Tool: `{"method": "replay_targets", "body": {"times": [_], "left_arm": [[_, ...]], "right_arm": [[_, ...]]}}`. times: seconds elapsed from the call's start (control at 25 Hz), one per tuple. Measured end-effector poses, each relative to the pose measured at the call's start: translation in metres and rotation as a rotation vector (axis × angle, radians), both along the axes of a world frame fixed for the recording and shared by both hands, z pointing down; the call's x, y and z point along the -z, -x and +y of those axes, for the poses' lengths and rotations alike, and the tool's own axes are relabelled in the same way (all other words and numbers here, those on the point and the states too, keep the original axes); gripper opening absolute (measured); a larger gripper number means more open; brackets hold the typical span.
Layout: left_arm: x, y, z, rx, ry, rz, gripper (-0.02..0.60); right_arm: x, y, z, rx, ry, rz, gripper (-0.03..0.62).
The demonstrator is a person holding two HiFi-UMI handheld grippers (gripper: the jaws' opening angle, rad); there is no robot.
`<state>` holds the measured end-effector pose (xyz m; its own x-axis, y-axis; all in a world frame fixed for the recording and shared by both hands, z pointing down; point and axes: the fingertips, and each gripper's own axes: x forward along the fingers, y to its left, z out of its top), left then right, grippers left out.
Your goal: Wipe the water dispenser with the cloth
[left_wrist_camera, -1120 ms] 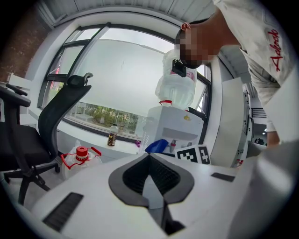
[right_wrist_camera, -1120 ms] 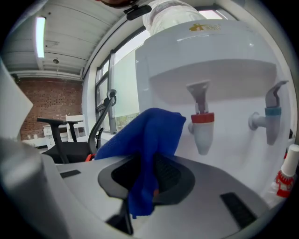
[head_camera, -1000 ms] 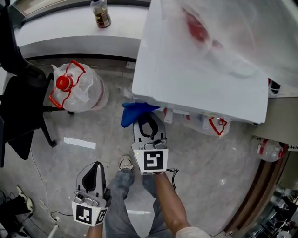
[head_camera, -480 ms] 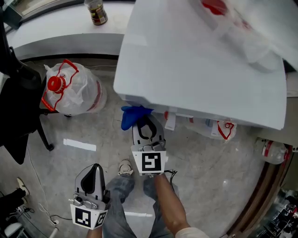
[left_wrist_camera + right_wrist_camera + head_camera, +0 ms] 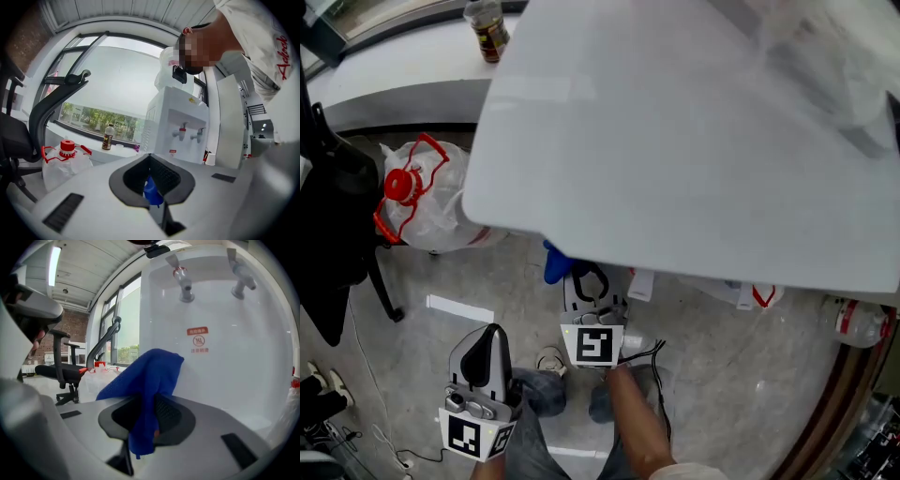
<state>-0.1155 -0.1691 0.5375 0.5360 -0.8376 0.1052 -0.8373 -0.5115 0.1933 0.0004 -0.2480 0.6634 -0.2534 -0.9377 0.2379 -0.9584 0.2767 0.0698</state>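
The white water dispenser (image 5: 694,150) fills the upper head view; its front panel (image 5: 220,362) with two taps stands close ahead in the right gripper view. My right gripper (image 5: 587,281) is shut on the blue cloth (image 5: 555,264), which drapes over its jaws (image 5: 150,380) next to the panel below the taps. The dispenser's top edge partly hides the cloth from above. My left gripper (image 5: 490,339) hangs lower left, away from the dispenser (image 5: 180,126), jaws together; a small blue bit (image 5: 152,192) shows at their seam.
A clear water jug with a red cap (image 5: 417,197) stands on the floor to the left, beside a black office chair (image 5: 333,225). A brown bottle (image 5: 486,28) stands on the white sill. More jugs (image 5: 853,319) lie at right. A cable (image 5: 656,375) runs near my feet.
The view has shifted over the dispenser, whose top now covers far more of the frame. The right gripper with the cloth sits further under the top's front edge. The left gripper stays low.
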Motion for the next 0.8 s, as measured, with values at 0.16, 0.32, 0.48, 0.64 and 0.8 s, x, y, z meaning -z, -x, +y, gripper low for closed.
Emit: {"method": "replay_targets", "body": {"times": [0.16, 0.32, 0.48, 0.64, 0.8], "left_arm": [[-0.015, -0.010, -0.008, -0.023, -0.022, 0.000, 0.011], [-0.032, -0.022, -0.019, -0.043, -0.049, 0.021, 0.011], [-0.048, -0.035, -0.028, -0.063, -0.076, 0.041, 0.011], [-0.066, -0.049, -0.026, -0.076, -0.091, 0.033, 0.011], [-0.084, -0.051, -0.029, -0.087, -0.135, 0.042, 0.011]], "right_arm": [[-0.020, -0.004, 0.003, 0.009, -0.001, 0.033, 0.091], [-0.032, -0.007, 0.008, 0.042, -0.018, 0.091, 0.091], [-0.040, -0.008, 0.017, 0.053, -0.035, 0.093, 0.091], [-0.049, -0.008, 0.035, 0.029, -0.033, 0.051, 0.091], [-0.065, -0.007, 0.039, -0.042, -0.061, 0.003, 0.091]]}}
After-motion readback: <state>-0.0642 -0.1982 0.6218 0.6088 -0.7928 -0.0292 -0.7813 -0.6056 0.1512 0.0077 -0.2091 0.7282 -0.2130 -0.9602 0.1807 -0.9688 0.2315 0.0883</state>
